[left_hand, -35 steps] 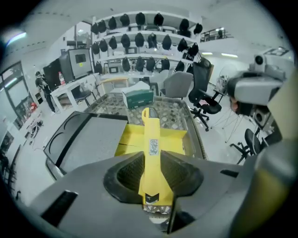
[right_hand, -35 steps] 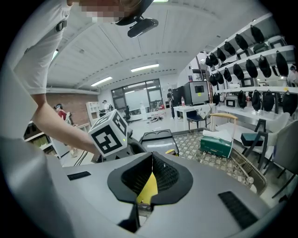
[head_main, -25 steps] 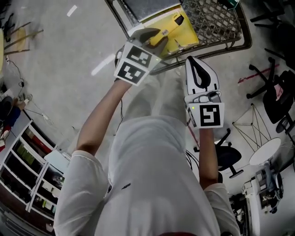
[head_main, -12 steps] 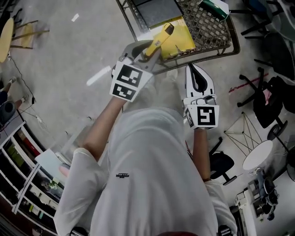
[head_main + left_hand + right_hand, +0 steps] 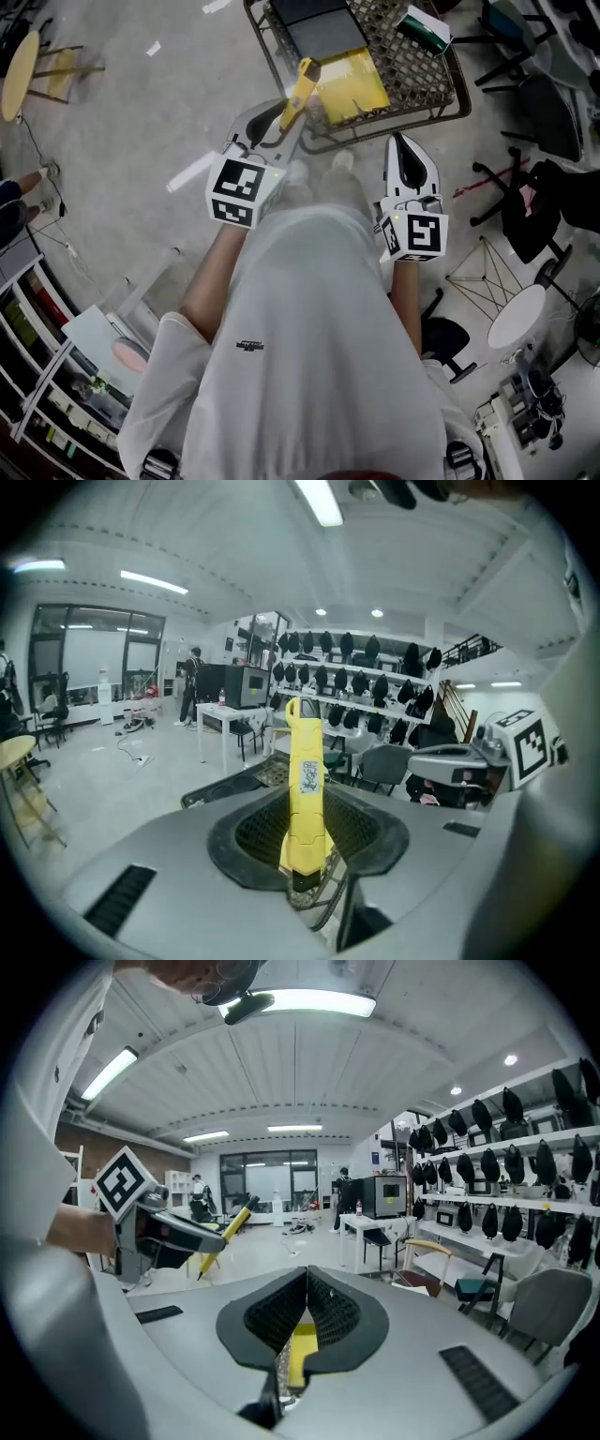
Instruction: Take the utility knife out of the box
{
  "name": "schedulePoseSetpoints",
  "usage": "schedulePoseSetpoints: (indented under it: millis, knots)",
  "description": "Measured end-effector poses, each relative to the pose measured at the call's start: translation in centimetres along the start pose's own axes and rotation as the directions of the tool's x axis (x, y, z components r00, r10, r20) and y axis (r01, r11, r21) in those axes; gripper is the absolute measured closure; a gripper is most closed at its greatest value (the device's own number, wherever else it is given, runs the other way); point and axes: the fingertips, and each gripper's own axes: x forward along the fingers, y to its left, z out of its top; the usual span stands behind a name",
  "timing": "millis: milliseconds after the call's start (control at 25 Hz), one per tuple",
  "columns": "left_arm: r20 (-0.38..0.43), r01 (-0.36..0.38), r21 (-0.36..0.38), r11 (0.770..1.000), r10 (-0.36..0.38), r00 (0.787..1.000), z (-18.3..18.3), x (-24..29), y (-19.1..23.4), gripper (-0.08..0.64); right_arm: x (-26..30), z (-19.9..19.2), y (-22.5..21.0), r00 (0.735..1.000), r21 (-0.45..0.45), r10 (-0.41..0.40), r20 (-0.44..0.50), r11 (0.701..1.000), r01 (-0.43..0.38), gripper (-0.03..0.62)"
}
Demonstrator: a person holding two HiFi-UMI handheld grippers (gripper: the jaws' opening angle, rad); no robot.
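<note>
My left gripper (image 5: 284,120) is shut on a yellow utility knife (image 5: 302,86), which sticks up and away from the jaws, above the near rim of a wire cart (image 5: 461,82). In the left gripper view the knife (image 5: 306,789) stands upright between the dark pads of that gripper (image 5: 307,841). The yellow box (image 5: 352,86) lies in the cart just right of the knife. At the right, my right gripper (image 5: 401,142) hangs near the cart's rim, apart from the box. Its pads (image 5: 323,1312) meet at the tips with nothing held. The right gripper view also shows the left gripper (image 5: 169,1232) with the knife (image 5: 225,1226).
The cart also holds a dark flat tray (image 5: 323,23) and a green and white carton (image 5: 427,28). Office chairs (image 5: 530,202) and a round white table (image 5: 516,317) stand at the right, shelving (image 5: 42,370) at the lower left. Bare concrete floor (image 5: 141,122) lies left of the cart.
Both grippers have risen. The left one has carried the knife up out of the yellow box and tipped it more upright; it now shows clear of the box.
</note>
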Motion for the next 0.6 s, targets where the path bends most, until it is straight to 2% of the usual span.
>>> schedulePoseSetpoints:
  millis: [280, 600]
  knots:
    - [0.08, -0.06, -0.018, 0.998, 0.062, 0.995, 1.3, -4.6, 1.7, 0.451, -0.6, 3.3, 0.7, 0.998, -0.043, -0.01, 0.056, 0.999, 0.013, 0.592]
    - [0.136, -0.103, -0.028, 0.994, 0.105, 0.985, 1.5, -7.7, 2.8, 0.451, -1.0, 4.9, 1.8, 0.996, -0.07, 0.005, 0.087, 0.998, 0.001, 0.592]
